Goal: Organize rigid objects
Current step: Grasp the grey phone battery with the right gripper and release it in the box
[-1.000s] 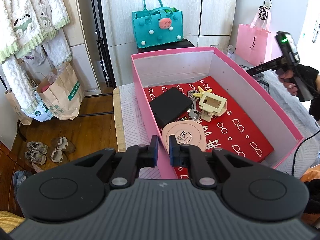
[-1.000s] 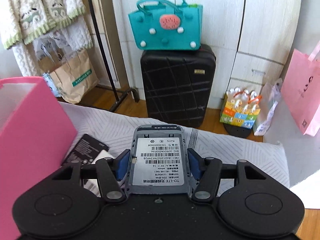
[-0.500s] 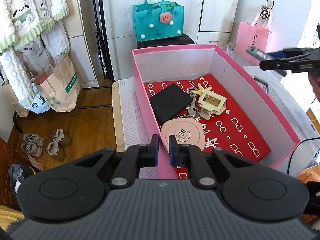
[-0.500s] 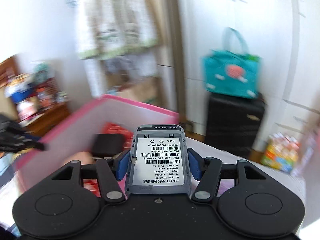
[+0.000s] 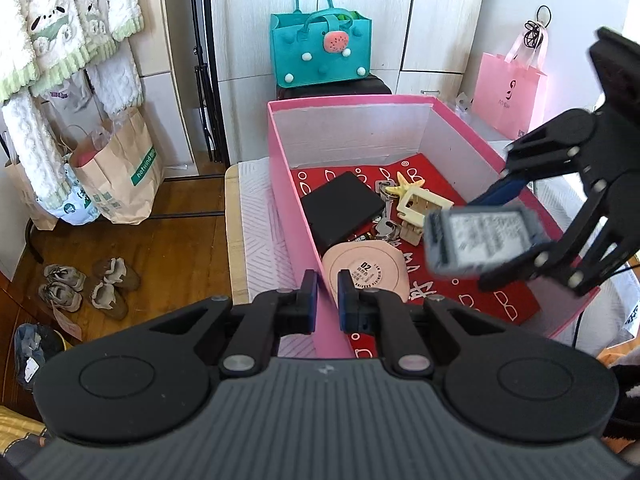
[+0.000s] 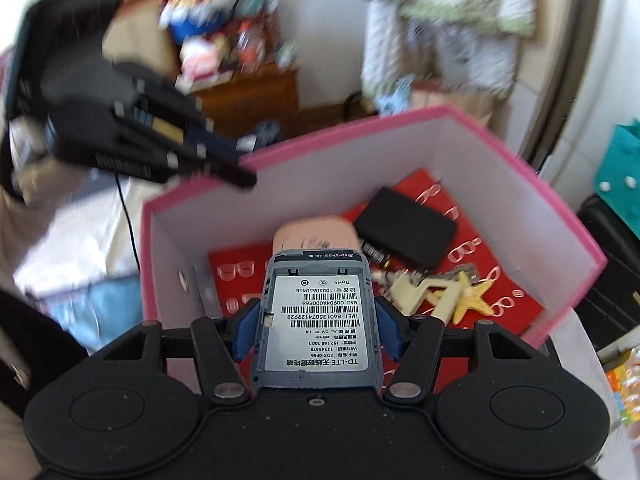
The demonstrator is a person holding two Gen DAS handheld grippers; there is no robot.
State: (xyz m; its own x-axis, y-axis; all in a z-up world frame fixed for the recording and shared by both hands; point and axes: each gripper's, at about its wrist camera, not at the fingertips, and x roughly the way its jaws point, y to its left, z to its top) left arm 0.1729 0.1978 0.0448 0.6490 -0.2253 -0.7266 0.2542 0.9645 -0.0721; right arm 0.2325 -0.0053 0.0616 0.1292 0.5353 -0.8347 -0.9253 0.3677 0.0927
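My right gripper (image 6: 316,322) is shut on a grey router with a white label (image 6: 316,316) and holds it above the pink box (image 6: 480,144). The router (image 5: 482,240) and right gripper also show in the left wrist view, over the box's right wall. My left gripper (image 5: 327,298) is shut on the near wall of the pink box (image 5: 324,336). Inside the box lie a black case (image 5: 340,206), a pink round disc (image 5: 366,270), keys (image 5: 386,228), a yellow starfish charm (image 5: 404,188) and a cream plastic part (image 5: 424,206).
A white patterned cloth (image 5: 260,216) covers the table under the box. A teal bag (image 5: 320,50) sits on a black suitcase behind. A pink paper bag (image 5: 510,94) stands at the right. Paper bags and shoes (image 5: 88,284) are on the wooden floor at left.
My right gripper has swung with the router from beside the box to above its inside. My left gripper has stayed on the box wall.
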